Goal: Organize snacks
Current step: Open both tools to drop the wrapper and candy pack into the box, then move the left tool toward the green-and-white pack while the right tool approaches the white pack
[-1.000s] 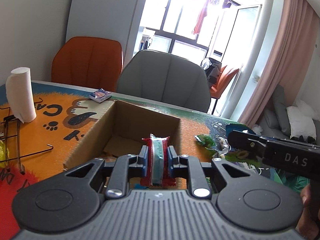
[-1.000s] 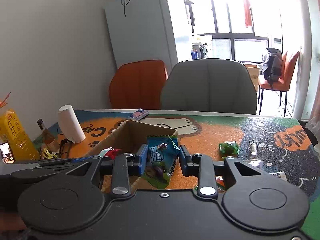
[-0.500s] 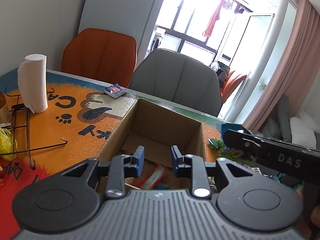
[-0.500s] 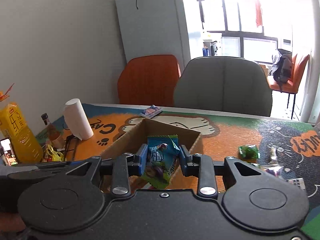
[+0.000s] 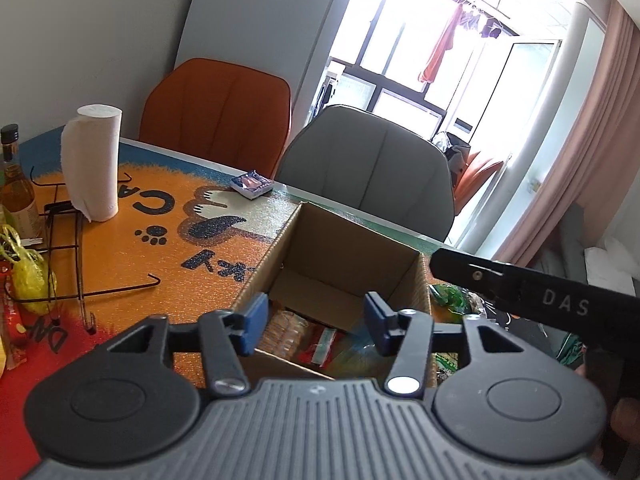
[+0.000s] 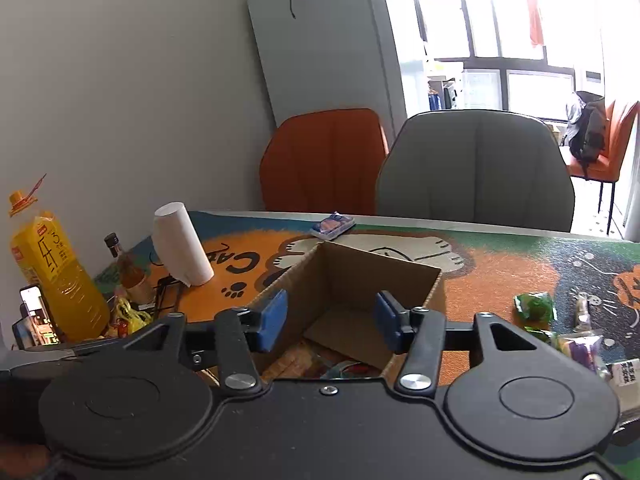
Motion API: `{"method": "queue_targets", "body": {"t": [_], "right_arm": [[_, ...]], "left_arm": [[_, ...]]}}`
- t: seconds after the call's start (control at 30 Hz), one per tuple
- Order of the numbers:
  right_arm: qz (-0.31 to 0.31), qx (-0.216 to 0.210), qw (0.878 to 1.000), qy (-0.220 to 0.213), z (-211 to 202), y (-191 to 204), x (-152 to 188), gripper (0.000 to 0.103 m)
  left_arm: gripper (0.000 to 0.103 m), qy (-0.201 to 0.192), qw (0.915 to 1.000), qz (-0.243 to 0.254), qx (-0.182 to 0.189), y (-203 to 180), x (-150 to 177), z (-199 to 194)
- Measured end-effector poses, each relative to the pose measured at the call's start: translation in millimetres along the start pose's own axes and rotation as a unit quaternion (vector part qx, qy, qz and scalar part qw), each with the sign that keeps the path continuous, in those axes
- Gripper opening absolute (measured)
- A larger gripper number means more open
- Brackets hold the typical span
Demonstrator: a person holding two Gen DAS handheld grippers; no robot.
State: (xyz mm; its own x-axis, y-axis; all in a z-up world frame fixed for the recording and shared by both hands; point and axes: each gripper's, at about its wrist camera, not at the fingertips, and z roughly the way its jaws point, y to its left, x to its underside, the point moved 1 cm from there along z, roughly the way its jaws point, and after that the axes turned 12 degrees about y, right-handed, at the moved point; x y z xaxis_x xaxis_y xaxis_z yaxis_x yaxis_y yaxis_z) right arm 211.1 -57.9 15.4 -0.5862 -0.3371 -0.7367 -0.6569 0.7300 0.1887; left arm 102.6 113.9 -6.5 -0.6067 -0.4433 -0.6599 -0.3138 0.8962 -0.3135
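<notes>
An open cardboard box [image 5: 348,248] [image 6: 360,276] stands on the patterned table mat. Several snack packets lie on its floor, among them a red one [image 5: 318,346]. My left gripper [image 5: 316,322] is open and empty, held above the box's near edge. My right gripper [image 6: 330,322] is open and empty, also above the box's near side. Its black body [image 5: 540,300] shows at the right of the left wrist view. A green packet [image 6: 534,306] and other loose snacks [image 6: 580,344] lie on the mat right of the box. A small blue packet [image 5: 252,184] [image 6: 332,226] lies behind the box.
A paper towel roll [image 5: 94,164] [image 6: 182,246], a dark bottle [image 5: 16,188], a wire rack [image 5: 76,256] and a yellow drink bottle [image 6: 52,276] stand at the left. An orange chair [image 5: 218,116] and a grey chair [image 5: 368,164] stand behind the table.
My left gripper opened and dropped the red packet into the box. My right gripper then opened and its green packet is gone from the fingers. Both grippers moved closer over the box.
</notes>
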Motion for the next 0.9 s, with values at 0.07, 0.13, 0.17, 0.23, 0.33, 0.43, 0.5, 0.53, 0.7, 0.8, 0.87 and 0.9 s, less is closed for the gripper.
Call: {"method": "queue_targets", "body": {"t": [0.07, 0.13, 0.17, 0.23, 0.33, 0.43, 0.5, 0.53, 0.7, 0.8, 0.87, 0.9], "right_arm": [[0.007, 0.003, 1.0, -0.001, -4, -5, 2, 0.053], [0.013, 0.01, 1.0, -0.001, -9, -10, 4, 0.055], [0.015, 0.013, 1.0, -0.001, -10, -13, 5, 0.057], [0.02, 0.019, 1.0, 0.0, -14, -19, 8, 0.058], [0.025, 0.027, 0.999, 0.005, -19, -28, 12, 0.061], [0.031, 0.034, 0.999, 0.007, -25, -37, 17, 0.068], [0.033, 0.039, 0.999, 0.006, -30, -42, 20, 0.073], [0.033, 0.042, 0.999, 0.005, -33, -45, 22, 0.075], [0.041, 0.052, 0.998, 0.006, -43, -60, 30, 0.083], [0.047, 0.061, 0.997, 0.002, -50, -69, 34, 0.089], [0.053, 0.065, 0.996, 0.001, -54, -75, 37, 0.091], [0.056, 0.066, 0.996, 0.0, -56, -78, 39, 0.091]], "left_arm": [[0.063, 0.002, 1.0, -0.001, 0.003, -2, 1, 0], [0.071, 0.002, 1.0, 0.001, 0.005, -5, 2, 0], [0.076, 0.002, 1.0, 0.002, 0.005, -7, 3, 0], [0.082, 0.002, 1.0, 0.007, 0.004, -13, 5, 1], [0.086, 0.005, 0.9999, 0.011, 0.009, -21, 6, 2], [0.088, 0.011, 0.9997, 0.018, 0.015, -30, 9, 6], [0.09, 0.013, 0.9995, 0.022, 0.02, -35, 11, 8], [0.09, 0.015, 0.9993, 0.024, 0.022, -38, 12, 9], [0.094, 0.024, 0.999, 0.025, 0.03, -50, 17, 15], [0.094, 0.026, 0.9986, 0.029, 0.037, -58, 20, 18], [0.095, 0.026, 0.9983, 0.034, 0.039, -64, 22, 19], [0.095, 0.026, 0.9982, 0.036, 0.04, -67, 22, 19]]}}
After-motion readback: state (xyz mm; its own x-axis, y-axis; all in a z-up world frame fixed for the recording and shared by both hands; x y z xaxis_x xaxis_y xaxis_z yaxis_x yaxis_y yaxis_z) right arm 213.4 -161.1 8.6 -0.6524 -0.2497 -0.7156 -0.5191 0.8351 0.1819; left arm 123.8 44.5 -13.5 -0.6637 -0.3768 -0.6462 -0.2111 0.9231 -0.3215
